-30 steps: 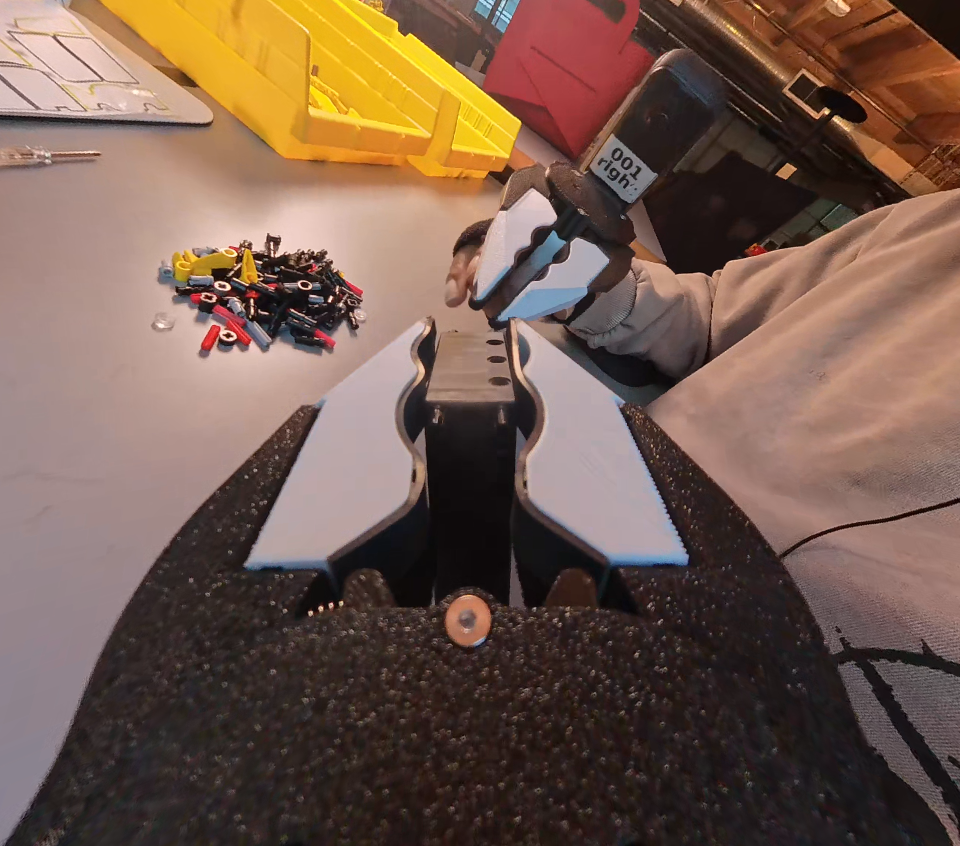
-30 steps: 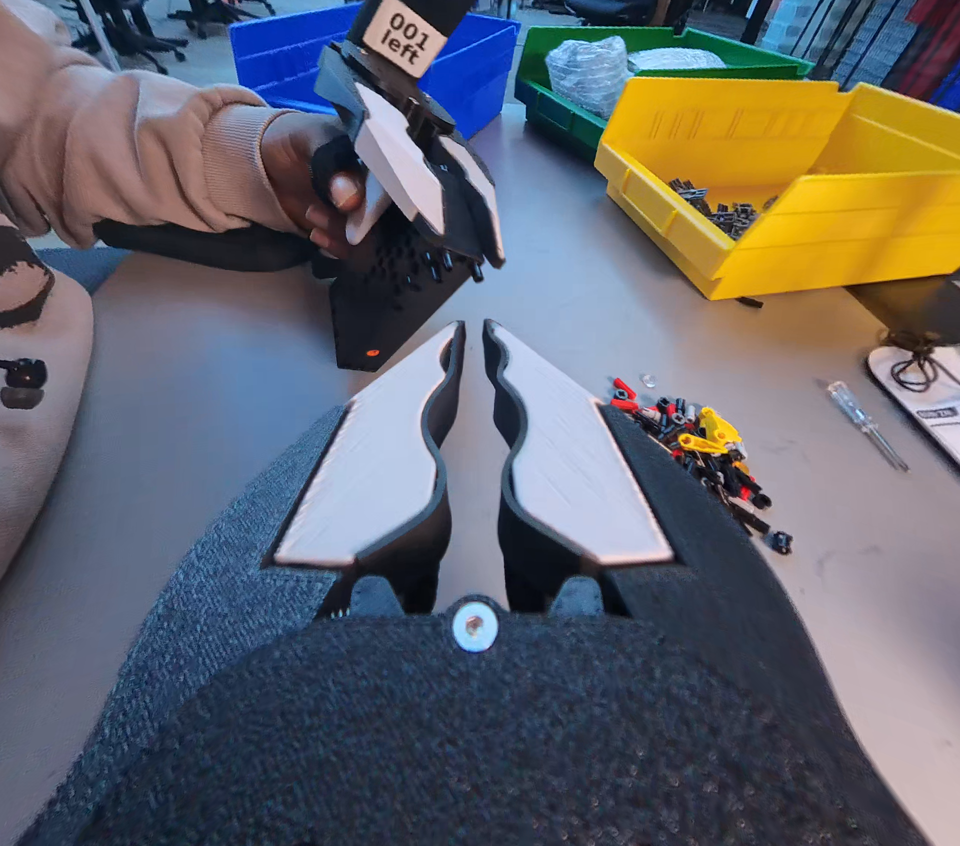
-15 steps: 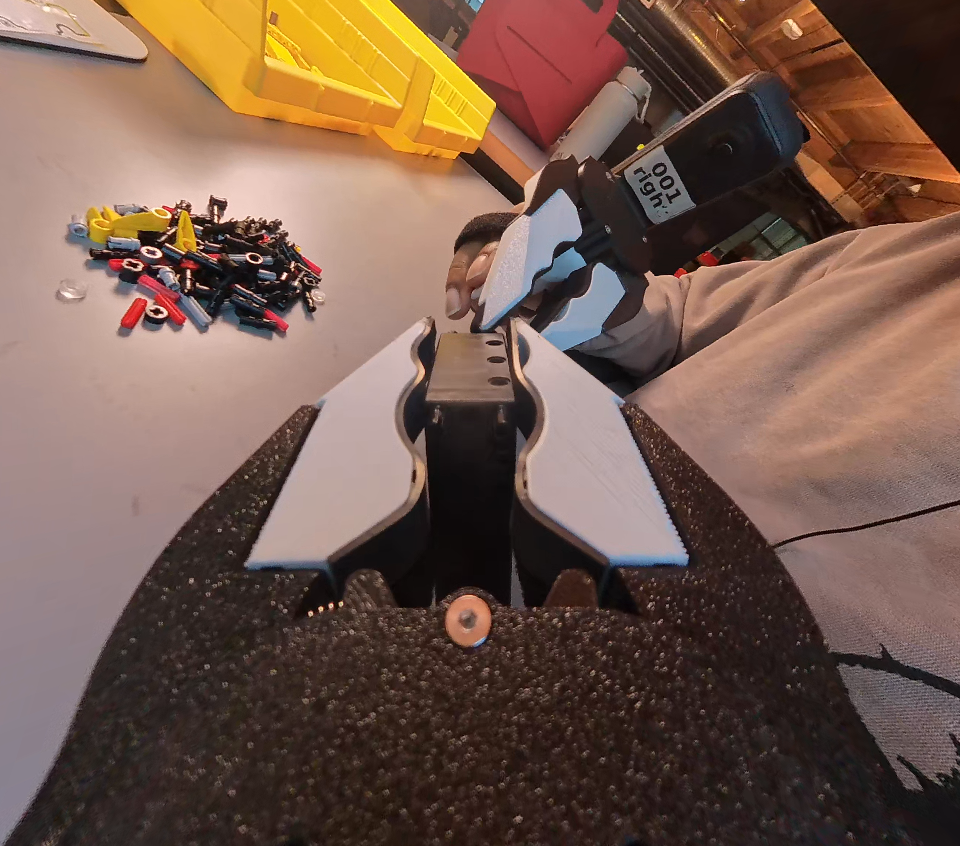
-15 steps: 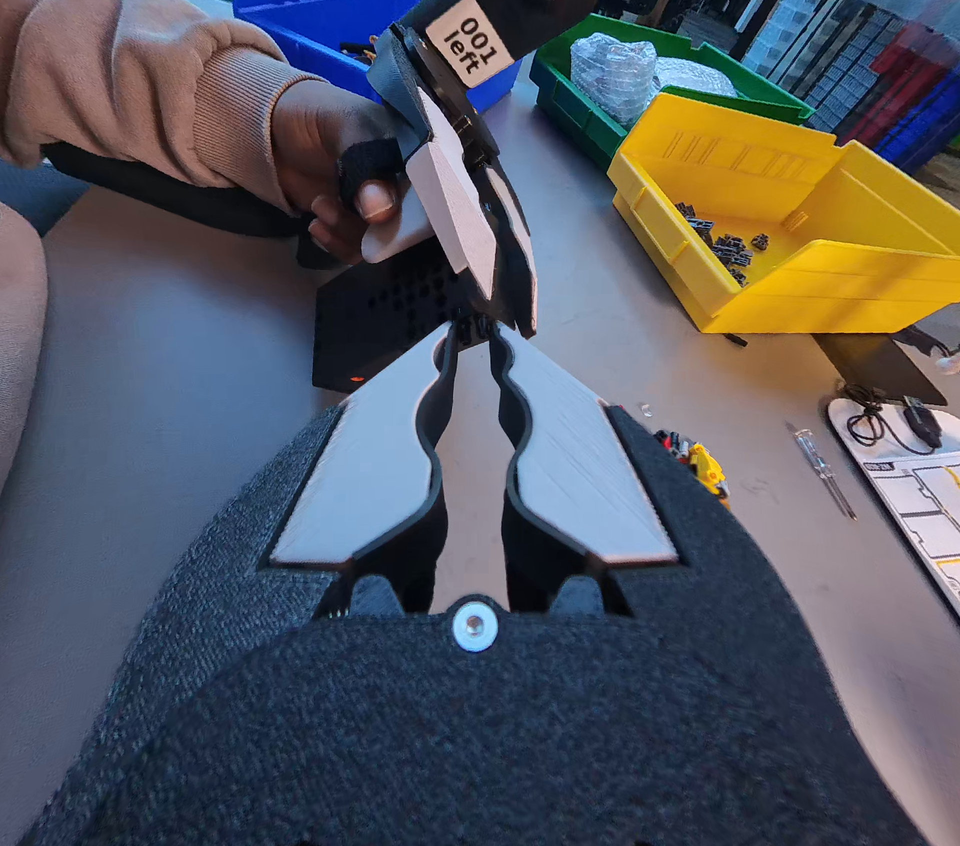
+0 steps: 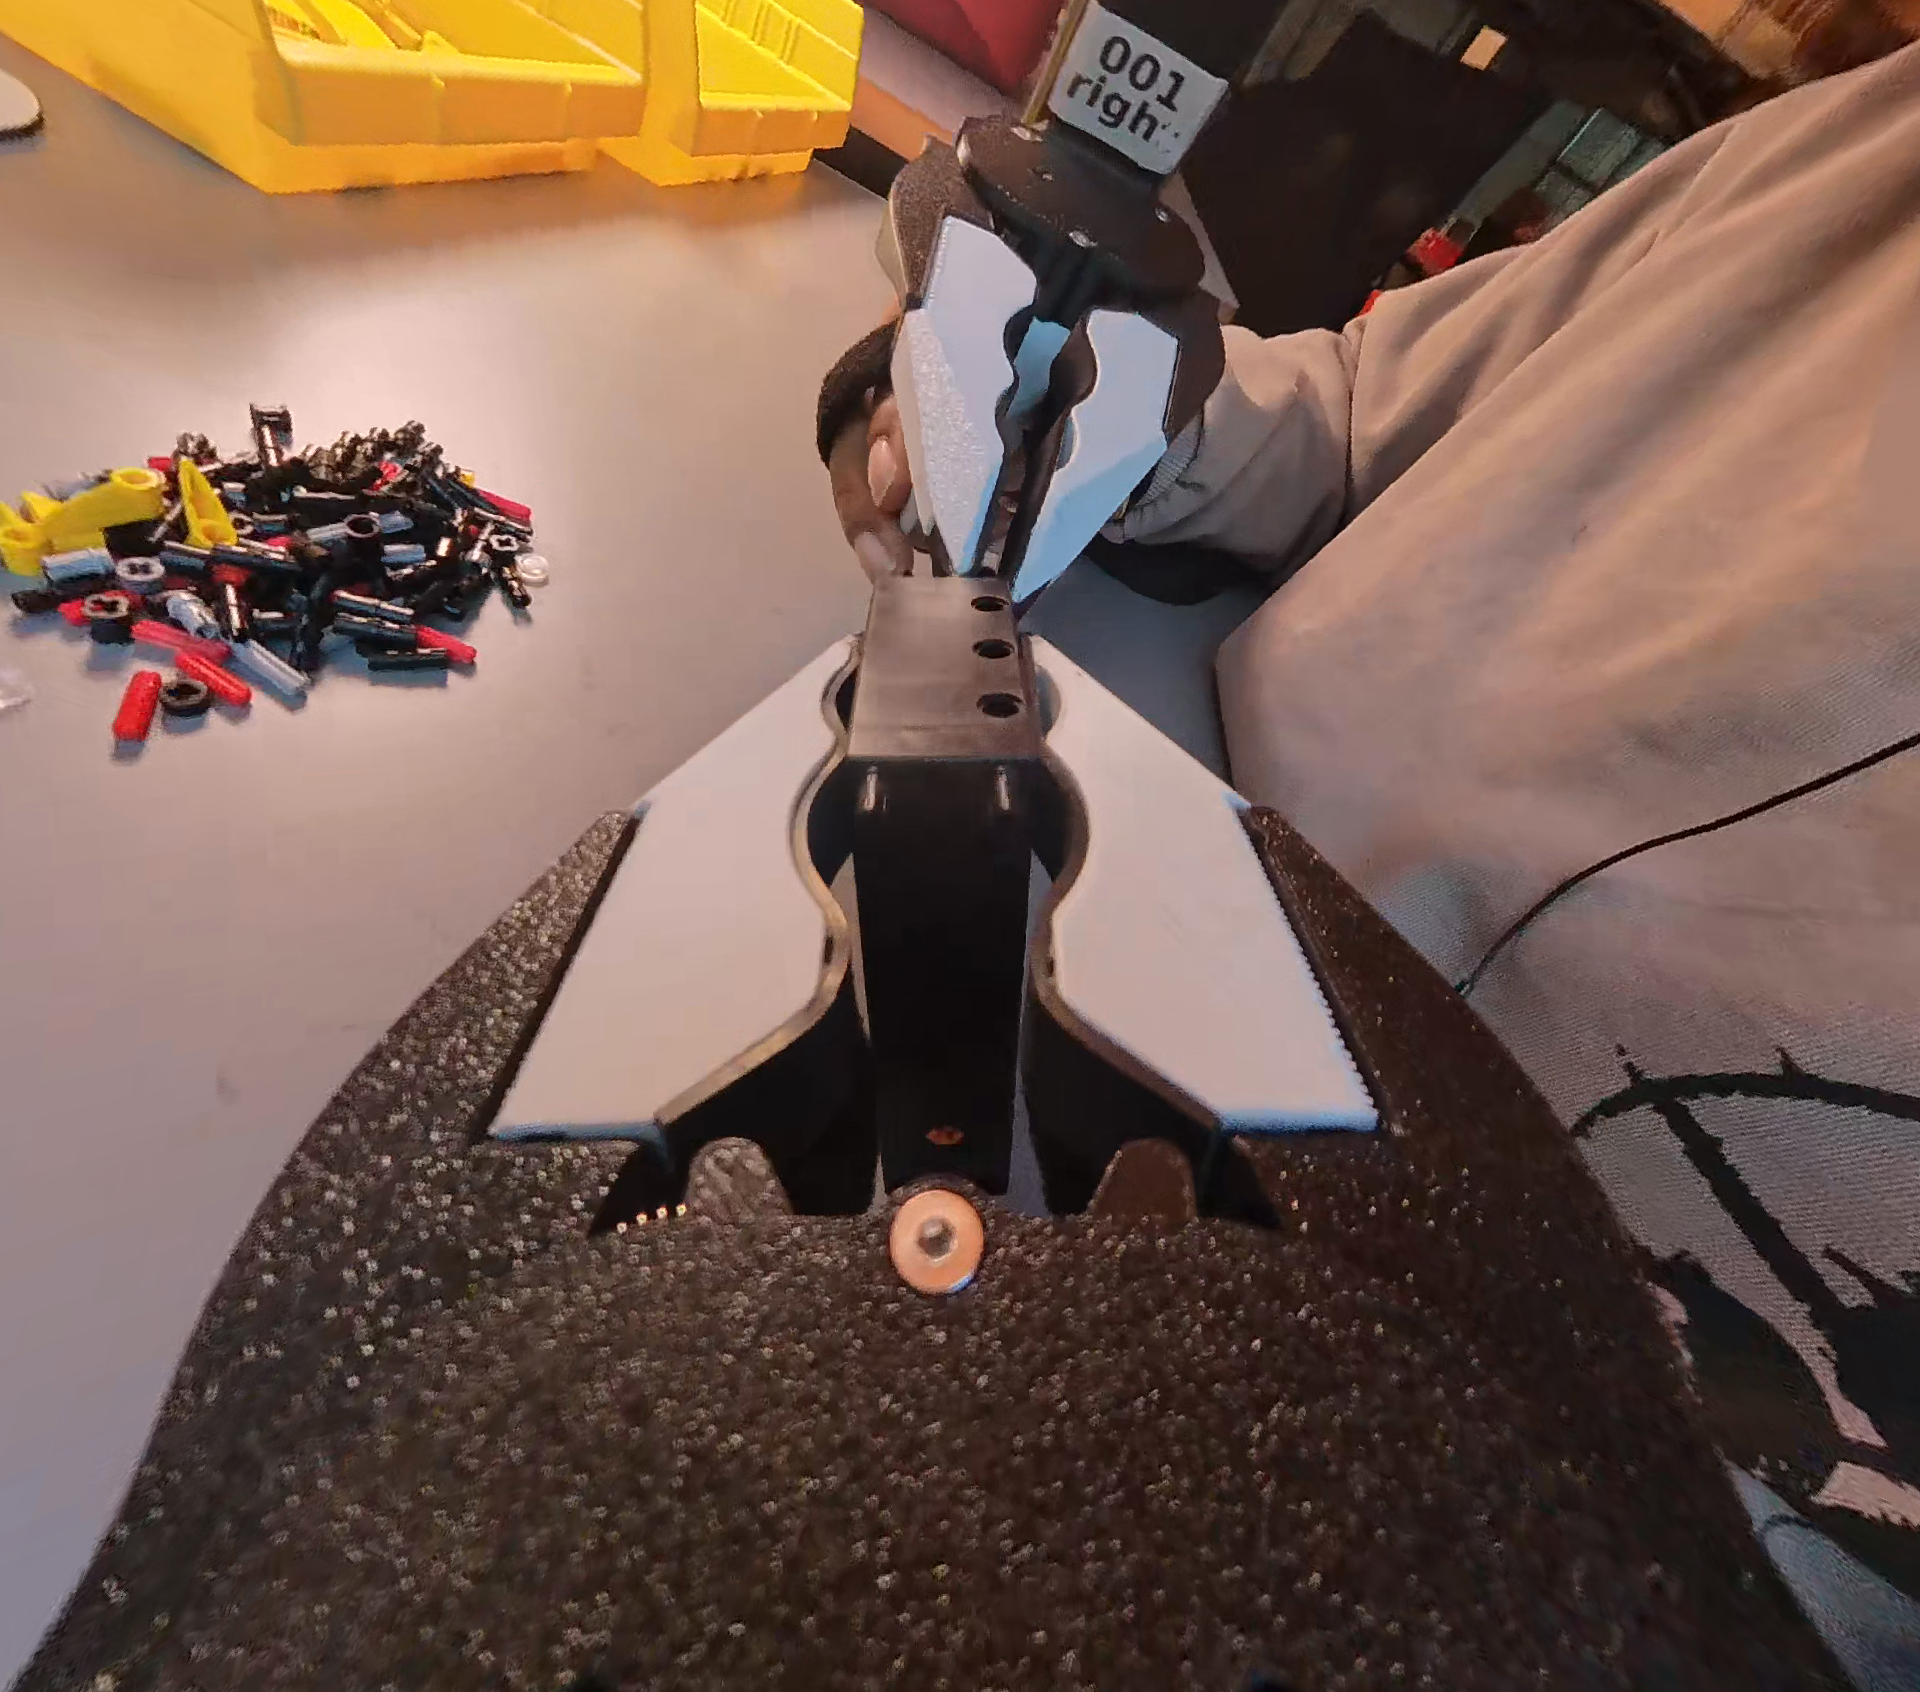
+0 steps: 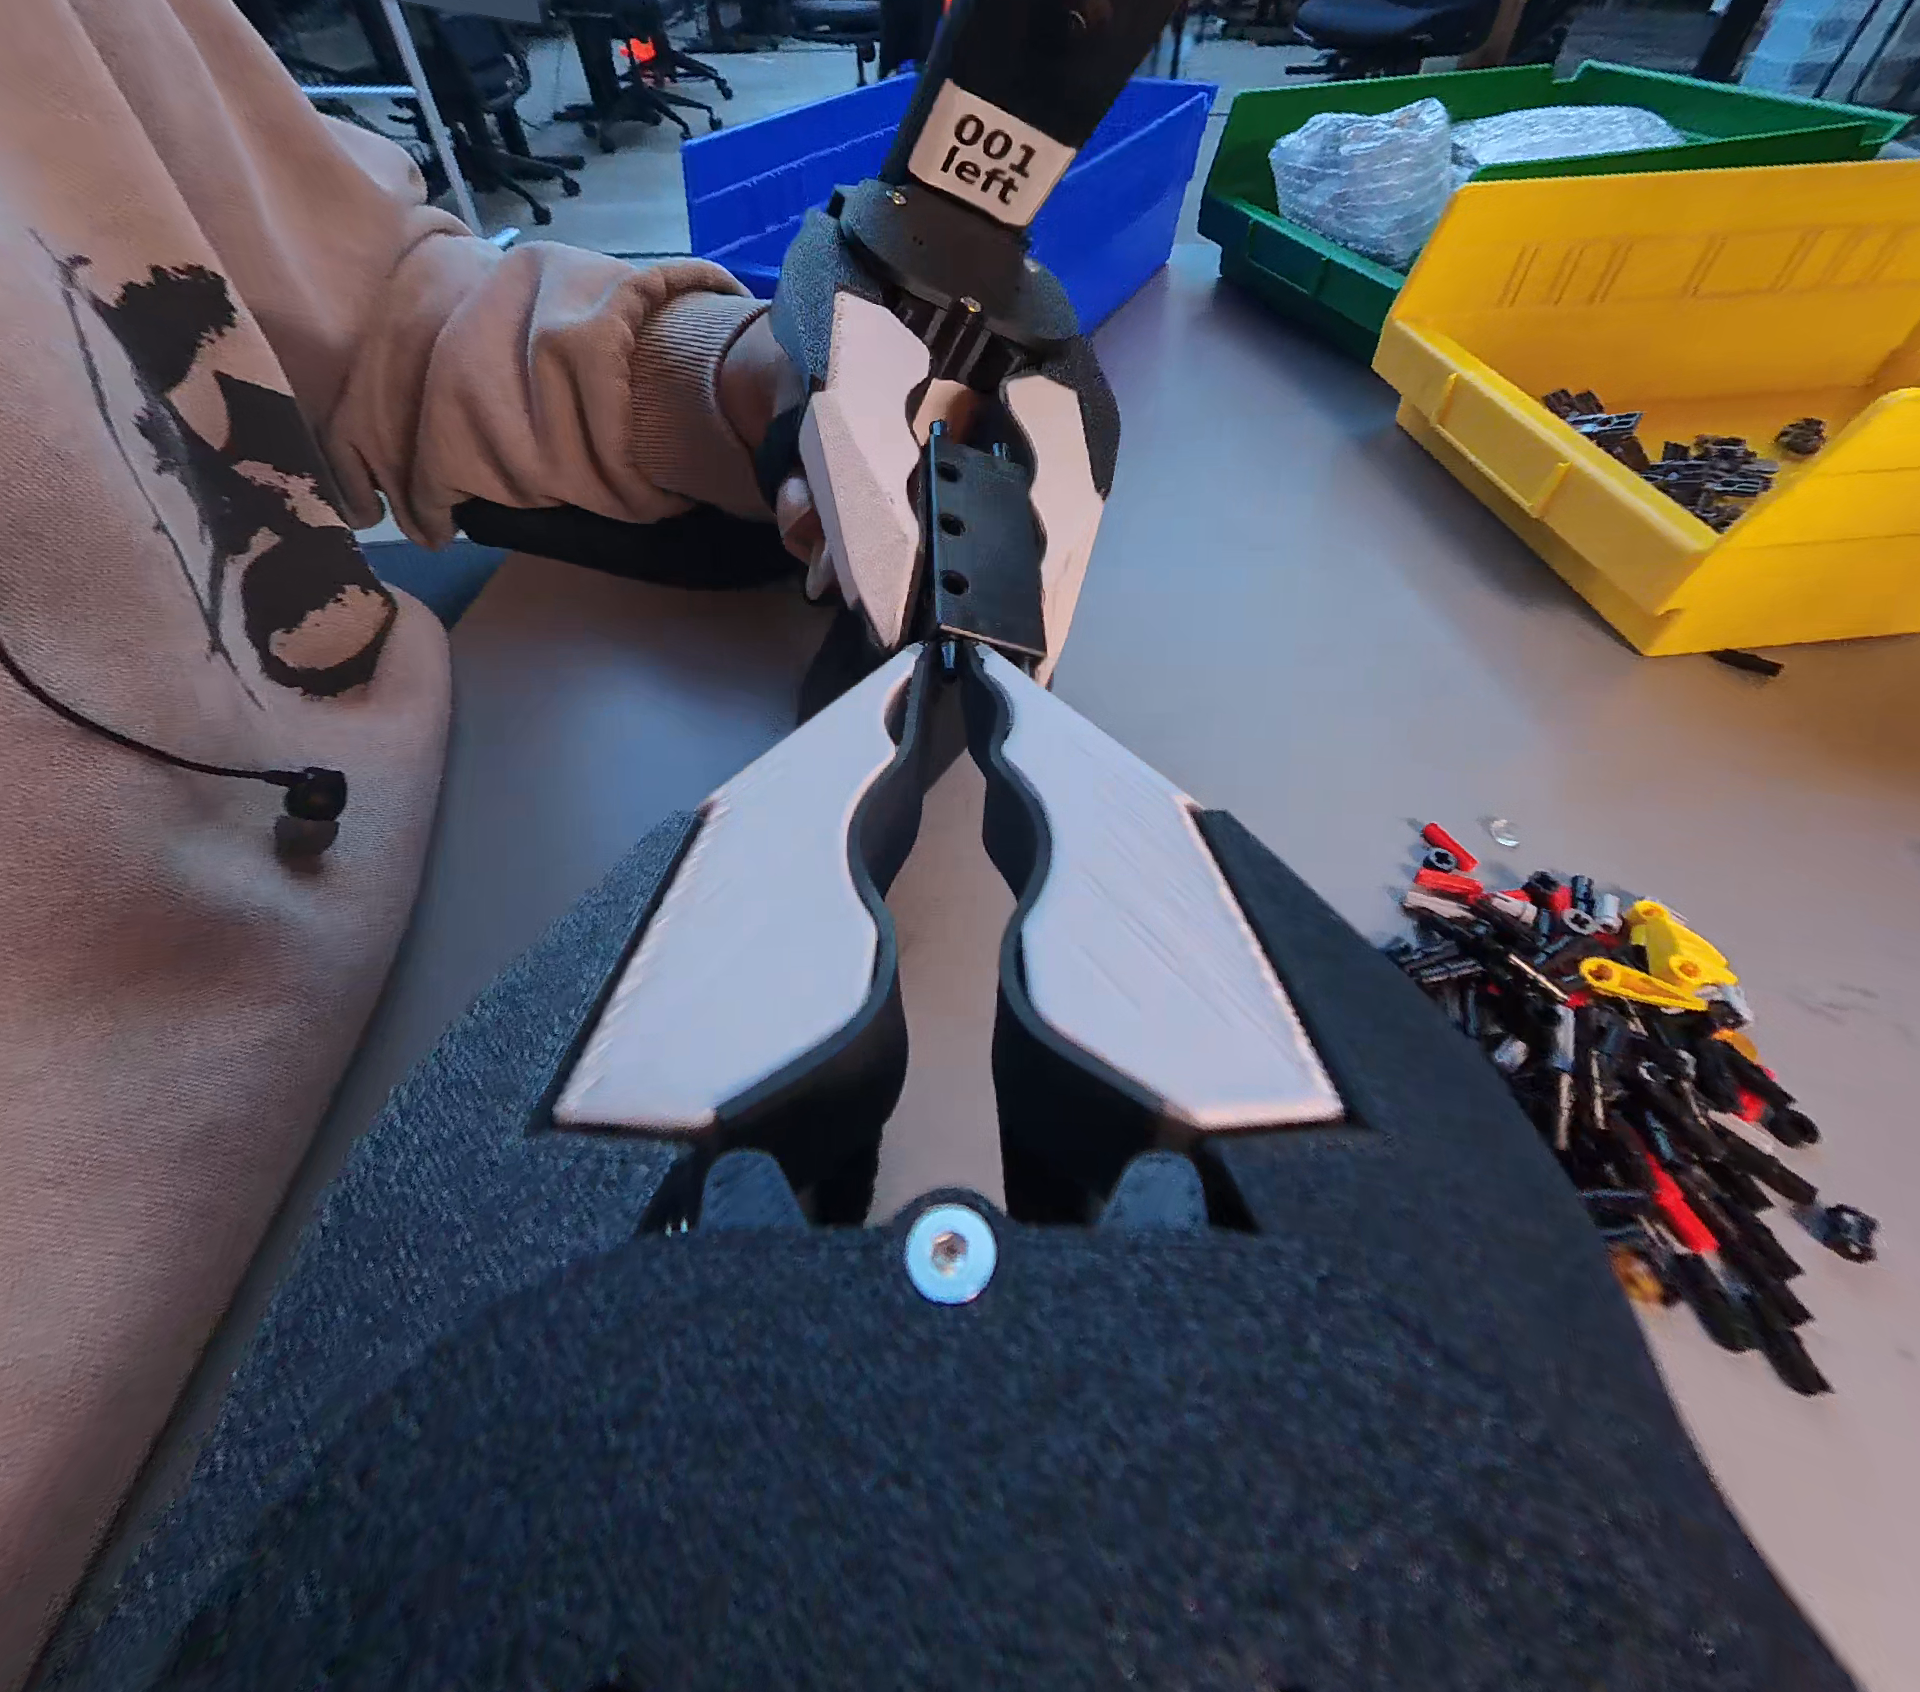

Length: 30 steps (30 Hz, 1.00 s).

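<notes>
Left gripper [image 5: 943, 676] is clamped on a black block w/ three holes [image 5: 948, 676]. The block stands up between its fingers and pokes out a bit past the tips. In the right wrist view that gripper [image 6: 961, 593] sits straight ahead, tilted tips-down toward the camera, w/ a hand [image 6: 774, 437] in a tan sleeve wrapped around the grip from the left.

Right gripper [image 6: 945, 660] is nearly closed, just a narrow gap, and it's pinching a small black pin [image 6: 948, 655] at the very tips. The pin tip is right at the near end of the block, touching or almost, can't tell which. From the left wrist view the right gripper [image 5: 987, 572] comes down steep from above, tips right at the far hole of the block.

Off to the left gripper's left, on the grey table [image 5: 312, 915], is a pile of small black/red/yellow parts [image 5: 260, 562], well apart from the tips. Same pile [image 6: 1621, 1050] is to the right of the right gripper. Further right and ahead is a yellow bin [image 6: 1662, 447] w/ some black bits inside, a green bin [image 6: 1351, 260] behind it, and a blue bin [image 6: 1122, 188] behind the left gripper.
</notes>
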{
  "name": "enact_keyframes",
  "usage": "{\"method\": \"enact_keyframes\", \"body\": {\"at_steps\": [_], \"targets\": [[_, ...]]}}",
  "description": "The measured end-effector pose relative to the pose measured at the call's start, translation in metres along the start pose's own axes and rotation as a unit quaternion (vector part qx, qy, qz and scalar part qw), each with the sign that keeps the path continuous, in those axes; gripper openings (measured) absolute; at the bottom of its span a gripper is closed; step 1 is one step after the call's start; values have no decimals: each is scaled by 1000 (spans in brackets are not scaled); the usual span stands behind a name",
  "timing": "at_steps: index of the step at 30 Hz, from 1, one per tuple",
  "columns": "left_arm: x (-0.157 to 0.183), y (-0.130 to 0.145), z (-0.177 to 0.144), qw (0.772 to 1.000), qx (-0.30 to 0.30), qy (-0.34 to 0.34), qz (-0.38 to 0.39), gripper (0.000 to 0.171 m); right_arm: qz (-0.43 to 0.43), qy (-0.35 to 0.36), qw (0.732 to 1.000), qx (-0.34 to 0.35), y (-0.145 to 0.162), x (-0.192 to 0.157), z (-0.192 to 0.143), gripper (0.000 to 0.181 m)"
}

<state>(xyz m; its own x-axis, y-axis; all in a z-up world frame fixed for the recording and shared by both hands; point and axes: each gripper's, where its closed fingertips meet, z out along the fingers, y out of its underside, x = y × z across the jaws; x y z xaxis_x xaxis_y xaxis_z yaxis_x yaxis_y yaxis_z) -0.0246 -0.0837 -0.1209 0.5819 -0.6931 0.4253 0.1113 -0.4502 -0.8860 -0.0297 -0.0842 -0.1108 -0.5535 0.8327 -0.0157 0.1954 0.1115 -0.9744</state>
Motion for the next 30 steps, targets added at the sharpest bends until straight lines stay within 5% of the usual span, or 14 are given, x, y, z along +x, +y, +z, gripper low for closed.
{"method": "enact_keyframes", "body": {"at_steps": [7, 15, 29, 30], "targets": [[10, -10, -2, 994, -5, -34, 101, 26, 8, -33, 999, 25, -11, -9, -5, 2], [18, -27, -3, 996, 38, -8, 86, 26, 83, -85, 987, 110, -32, -10, -12, 1], [24, -30, -3, 996, 54, 16, 67, 27, 124, -121, 975, 139, -36, -14, -19, 0], [13, -41, -20, 995, 94, -2, 44, 26, 139, -128, 966, 179, -46, -9, -33, 0]]}}
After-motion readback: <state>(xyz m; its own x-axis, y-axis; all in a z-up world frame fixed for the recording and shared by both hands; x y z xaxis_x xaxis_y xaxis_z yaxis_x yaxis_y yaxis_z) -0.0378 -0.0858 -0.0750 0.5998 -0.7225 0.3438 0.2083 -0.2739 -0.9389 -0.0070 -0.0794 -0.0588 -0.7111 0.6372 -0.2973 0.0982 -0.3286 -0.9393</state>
